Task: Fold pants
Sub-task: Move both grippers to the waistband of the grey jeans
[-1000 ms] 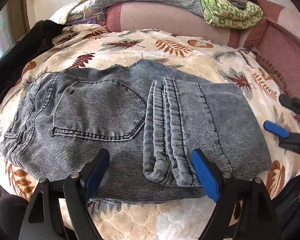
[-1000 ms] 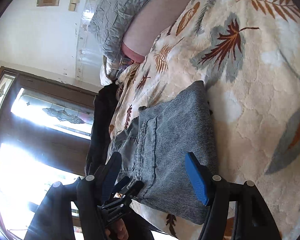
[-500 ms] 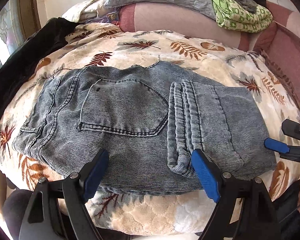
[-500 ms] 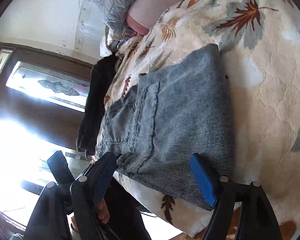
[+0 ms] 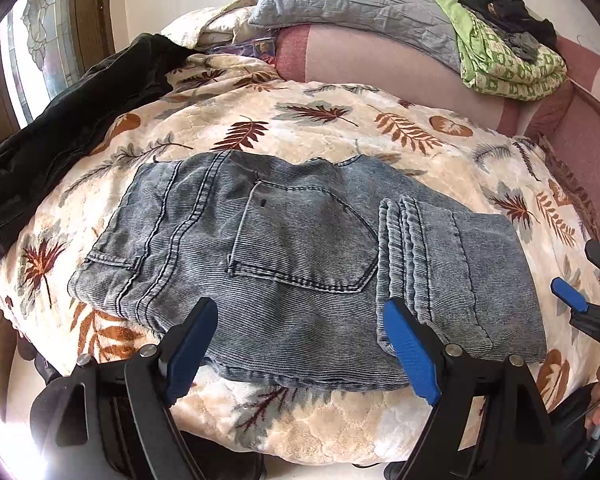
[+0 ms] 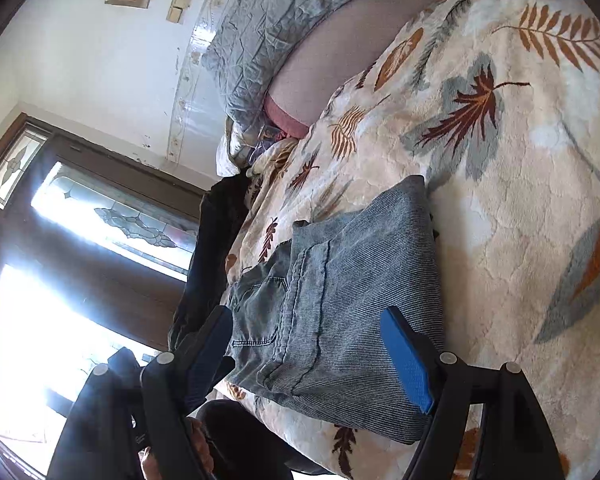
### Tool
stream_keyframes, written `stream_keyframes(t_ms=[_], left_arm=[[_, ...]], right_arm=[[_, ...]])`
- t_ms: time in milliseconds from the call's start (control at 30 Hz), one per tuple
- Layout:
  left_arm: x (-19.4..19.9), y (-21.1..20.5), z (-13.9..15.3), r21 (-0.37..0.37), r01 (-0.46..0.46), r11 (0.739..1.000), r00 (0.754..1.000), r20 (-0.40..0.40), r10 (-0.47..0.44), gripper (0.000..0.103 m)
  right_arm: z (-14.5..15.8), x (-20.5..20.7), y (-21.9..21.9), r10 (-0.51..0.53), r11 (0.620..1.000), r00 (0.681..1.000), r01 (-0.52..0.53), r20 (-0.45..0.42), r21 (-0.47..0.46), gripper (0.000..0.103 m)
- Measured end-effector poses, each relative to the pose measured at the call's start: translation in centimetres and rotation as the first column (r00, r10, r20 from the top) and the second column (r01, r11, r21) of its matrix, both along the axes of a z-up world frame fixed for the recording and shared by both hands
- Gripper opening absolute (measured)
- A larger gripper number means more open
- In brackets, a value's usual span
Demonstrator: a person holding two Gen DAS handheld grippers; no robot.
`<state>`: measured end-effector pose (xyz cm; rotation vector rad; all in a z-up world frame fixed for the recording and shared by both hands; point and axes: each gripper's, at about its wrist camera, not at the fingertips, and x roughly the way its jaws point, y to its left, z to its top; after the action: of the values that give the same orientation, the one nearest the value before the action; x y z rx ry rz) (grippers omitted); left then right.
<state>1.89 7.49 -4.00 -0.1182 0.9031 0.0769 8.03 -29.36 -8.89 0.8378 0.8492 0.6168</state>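
The leaf-print blanket (image 5: 339, 128) takes up most of both views, one of it, and over the last second more of it has come into sight around the pants (image 5: 300, 264), because both tongs have drawn back from the cloth. The pants, one pair of grey-blue denim, lie flat near the blanket's front edge, already doubled over with the leg hems stacked on top beside the back pocket, so I judge that this fold is laid and let go, and what remains is at most one more fold to shorten the bundle. One dark garment (image 5: 72, 120) lies along the blanket's left side, one grey quilted pillow (image 5: 359, 4) and one folded green cloth (image 5: 507, 68) rest at the back. Smallest, the tongs, two in all: the left gripper (image 5: 300, 344) hangs above the near hem, wide and empty, touching nothing; the right gripper (image 6: 315, 352) has widened within that second and now stands wide too, its pads clear of the folded end below them, holding nothing
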Motion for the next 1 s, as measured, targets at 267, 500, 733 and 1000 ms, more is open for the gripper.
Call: stream_keyframes(t_ms=[267,500,733,1000], left_arm=[[-1.9,8.7,-0.3,-0.265,-0.220,0.939,0.973,0.007,0.230,0.085],[-2.9,12.5,-1.4,-0.322,-0.320,0.891,0.944,-0.030,0.329,0.085],[-1.0,8.6,0.1,-0.210,-0.157,0.965,0.983,0.061,0.173,0.085],[3.8,5.6,-0.6,-0.056,0.014,0.998,0.996,0.088,-0.009,0.085]], right_arm=[[0.0,0.1,0.1,-0.001,1.000,1.000,0.001,0.000,-0.001,0.079],[-0.3,0.4,1.4,0.028,0.998,1.000,-0.029,-0.011,-0.047,0.079],[0.5,1.1,2.1,0.029,0.991,0.999,-0.031,-0.018,-0.127,0.079],[5.4,10.6,9.8,0.205,0.928,0.977,-0.215,-0.064,-0.305,0.079]])
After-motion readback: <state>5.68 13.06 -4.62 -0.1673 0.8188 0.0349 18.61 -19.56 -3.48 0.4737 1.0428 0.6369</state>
